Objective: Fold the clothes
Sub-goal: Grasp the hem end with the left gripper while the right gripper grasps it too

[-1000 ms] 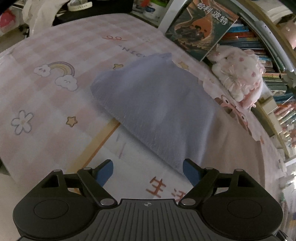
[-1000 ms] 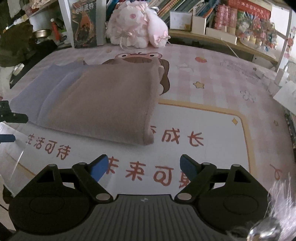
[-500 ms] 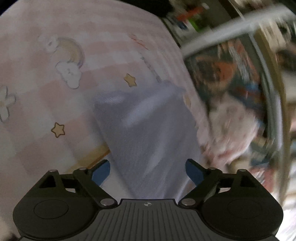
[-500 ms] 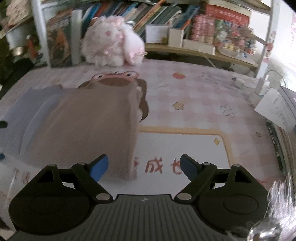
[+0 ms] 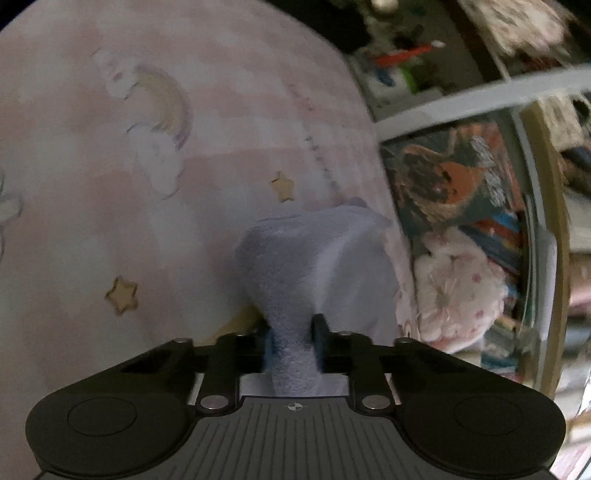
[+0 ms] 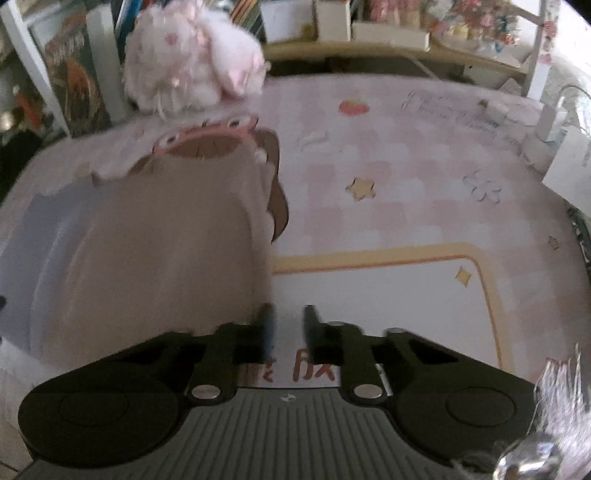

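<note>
The lavender cloth [image 5: 317, 266] rises as a bunched ridge at centre-bottom of the left wrist view, its near edge pinched between the left tongs [image 5: 291, 347], whose jaws have just been closing and now press on the fabric from both sides. In the right wrist view the same cloth [image 6: 40, 236] shows as a pale strip at the left edge of the frame, lying under the beige garment [image 6: 166, 251], which covers most of the left half of that frame as a folded slab. The right tongs [image 6: 287, 325] stand at bottom centre, just beside the garment's right edge; their jaws have just been closing and are drawn in narrow, with only a slim gap showing. Motion blur prevents confirming whether any fabric lies between them; printed surface is visible through the gap. Both items rest on a pink checked mat [image 6: 406, 177] printed with stars, a rainbow and red characters, which covers the table. A pink plush toy [image 6: 192, 55] sits at the upper left of the right view, at the mat's far edge, with a poster-faced book [image 5: 450, 184] and crowded bookshelves [image 6: 388, 26] behind it.
</note>
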`<state>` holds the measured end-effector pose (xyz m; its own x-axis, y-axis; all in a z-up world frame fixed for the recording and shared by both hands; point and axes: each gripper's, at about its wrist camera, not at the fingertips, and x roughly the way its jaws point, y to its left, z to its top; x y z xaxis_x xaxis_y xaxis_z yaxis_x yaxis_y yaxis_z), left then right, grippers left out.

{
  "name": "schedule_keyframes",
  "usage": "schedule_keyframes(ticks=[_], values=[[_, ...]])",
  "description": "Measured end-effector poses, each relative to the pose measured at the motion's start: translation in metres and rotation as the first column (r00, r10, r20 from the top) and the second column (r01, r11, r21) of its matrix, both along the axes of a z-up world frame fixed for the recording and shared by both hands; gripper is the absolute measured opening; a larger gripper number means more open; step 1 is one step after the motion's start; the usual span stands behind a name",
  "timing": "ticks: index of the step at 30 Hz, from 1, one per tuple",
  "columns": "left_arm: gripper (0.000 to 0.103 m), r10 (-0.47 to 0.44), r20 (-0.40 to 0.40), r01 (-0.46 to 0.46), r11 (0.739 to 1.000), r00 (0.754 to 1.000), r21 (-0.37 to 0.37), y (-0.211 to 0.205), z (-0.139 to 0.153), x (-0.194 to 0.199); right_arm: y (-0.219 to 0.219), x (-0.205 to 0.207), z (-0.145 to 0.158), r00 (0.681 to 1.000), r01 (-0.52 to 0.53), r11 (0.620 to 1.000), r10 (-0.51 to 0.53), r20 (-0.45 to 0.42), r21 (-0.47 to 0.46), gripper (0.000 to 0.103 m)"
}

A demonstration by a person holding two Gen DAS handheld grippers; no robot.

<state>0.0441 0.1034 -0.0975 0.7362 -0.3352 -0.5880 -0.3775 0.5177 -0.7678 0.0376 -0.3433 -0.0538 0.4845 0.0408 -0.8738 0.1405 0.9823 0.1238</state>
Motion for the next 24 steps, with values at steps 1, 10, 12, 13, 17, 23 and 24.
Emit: schedule_keyframes(ticks=[1, 10, 12, 13, 17, 23, 24], values=[[0.013, -0.034, 0.032, 0.032, 0.998, 0.999, 0.063, -0.006, 0.009, 0.001, 0.003, 0.0, -0.001, 1.0, -0.014, 1.0, 0.014, 0.003, -0.015, 0.004], [0.026, -0.039, 0.024, 0.039, 0.999, 0.999, -0.034, 0.007, -0.006, 0.014, 0.013, 0.003, 0.0, 1.0, -0.015, 0.999, 0.015, 0.0, -0.045, 0.004], [0.028, -0.025, 0.021, 0.026, 0.997, 0.999, -0.066, 0.012, -0.011, 0.015, 0.012, 0.004, 0.0, 1.0, -0.003, 0.999, 0.003, -0.003, -0.043, 0.004], [0.03, -0.017, 0.019, 0.019, 0.997, 1.0, -0.08, 0.014, -0.013, 0.015, 0.01, 0.005, 0.001, 1.0, 0.017, 0.999, -0.017, 0.004, -0.035, 0.005], [0.038, 0.015, 0.012, -0.013, 0.99, 1.0, -0.14, 0.022, -0.021, 0.018, -0.003, 0.005, 0.017, 0.989, 0.116, 0.993, -0.119, 0.09, 0.034, 0.01], [0.042, 0.054, 0.013, -0.049, 0.975, 0.998, -0.216, 0.024, -0.029, 0.025, 0.001, 0.022, 0.025, 0.987, 0.092, 0.993, -0.1, 0.128, 0.07, 0.03], [0.041, 0.061, 0.012, -0.056, 0.973, 0.998, -0.224, 0.023, -0.03, 0.026, 0.003, 0.025, 0.023, 0.989, 0.085, 0.994, -0.093, 0.118, 0.069, 0.03]])
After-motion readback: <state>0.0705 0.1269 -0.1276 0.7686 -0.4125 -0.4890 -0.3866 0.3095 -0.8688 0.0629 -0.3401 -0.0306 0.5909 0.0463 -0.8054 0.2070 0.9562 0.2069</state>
